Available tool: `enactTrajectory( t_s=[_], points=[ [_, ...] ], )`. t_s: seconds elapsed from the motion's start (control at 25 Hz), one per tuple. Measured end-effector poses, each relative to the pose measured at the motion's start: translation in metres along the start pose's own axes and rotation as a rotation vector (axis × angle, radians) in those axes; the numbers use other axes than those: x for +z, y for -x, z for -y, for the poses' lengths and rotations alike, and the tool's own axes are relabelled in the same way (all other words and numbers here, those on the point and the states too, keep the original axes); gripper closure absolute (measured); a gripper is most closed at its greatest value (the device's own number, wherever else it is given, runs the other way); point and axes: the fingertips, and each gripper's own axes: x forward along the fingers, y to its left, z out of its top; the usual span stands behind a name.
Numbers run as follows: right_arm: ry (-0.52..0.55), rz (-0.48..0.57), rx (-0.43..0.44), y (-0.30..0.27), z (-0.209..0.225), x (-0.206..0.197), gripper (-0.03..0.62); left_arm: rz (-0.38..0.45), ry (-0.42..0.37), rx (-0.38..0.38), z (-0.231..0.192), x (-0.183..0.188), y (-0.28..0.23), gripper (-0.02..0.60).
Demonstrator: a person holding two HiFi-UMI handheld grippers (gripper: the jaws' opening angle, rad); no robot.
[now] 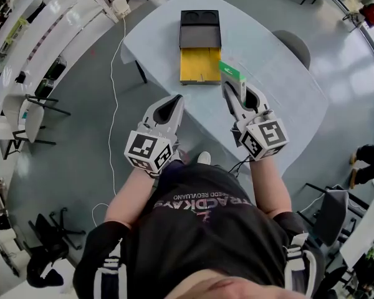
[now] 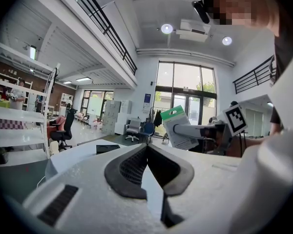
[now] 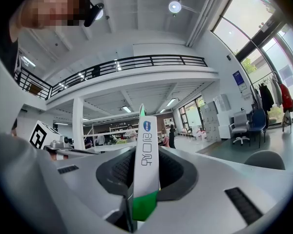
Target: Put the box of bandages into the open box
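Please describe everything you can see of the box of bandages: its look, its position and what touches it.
The box of bandages is a thin, flat cardboard carton, white with green parts, a green hang tab, and a blue logo and print on its narrow edge. It stands on edge between the jaws of the right gripper, which are shut on its broad faces. It hangs above the table, just right of the open box, touching only the pads.

The white-and-green box of bandages (image 1: 232, 71) is held on edge in the right gripper (image 1: 234, 87), just beside the black, yellow-lined open box (image 1: 200, 37) lying on the counter (image 1: 280, 98).
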Motion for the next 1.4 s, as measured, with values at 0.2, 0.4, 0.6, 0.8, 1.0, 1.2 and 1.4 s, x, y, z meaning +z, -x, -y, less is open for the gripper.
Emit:
enactTrajectory(
  t_s=[0.2, 0.4, 0.6, 0.8, 1.0, 1.2, 1.4],
  points=[
    [0.005, 0.002, 0.0, -0.004, 0.003, 0.002, 0.505, 0.006, -0.004, -0.002, -0.002, 0.003, -0.003, 0.565],
    [0.01, 0.01, -0.004, -0.012, 0.003, 0.003, 0.505, 0.017, -0.016, -0.01, -0.009, 0.006, -0.006, 0.565],
    [0.009, 0.011, -0.016, -0.026, 0.004, 0.001, 0.505, 0.026, -0.024, -0.027, -0.022, 0.01, -0.012, 0.565],
    [0.0, 0.002, -0.045, -0.05, 0.01, 0.0, 0.505, 0.024, -0.028, -0.051, -0.044, 0.016, -0.024, 0.565],
    [-0.012, -0.015, -0.077, -0.076, 0.018, -0.007, 0.505, 0.018, -0.063, -0.079, -0.066, 0.018, -0.039, 0.565],
    [-0.012, -0.052, -0.1, -0.104, 0.027, -0.02, 0.505, 0.009, -0.094, -0.112, -0.084, 0.013, -0.054, 0.565],
    [-0.015, -0.108, -0.127, -0.13, 0.045, -0.04, 0.505, -0.011, -0.069, -0.142, -0.105, -0.002, -0.075, 0.565]
  ],
)
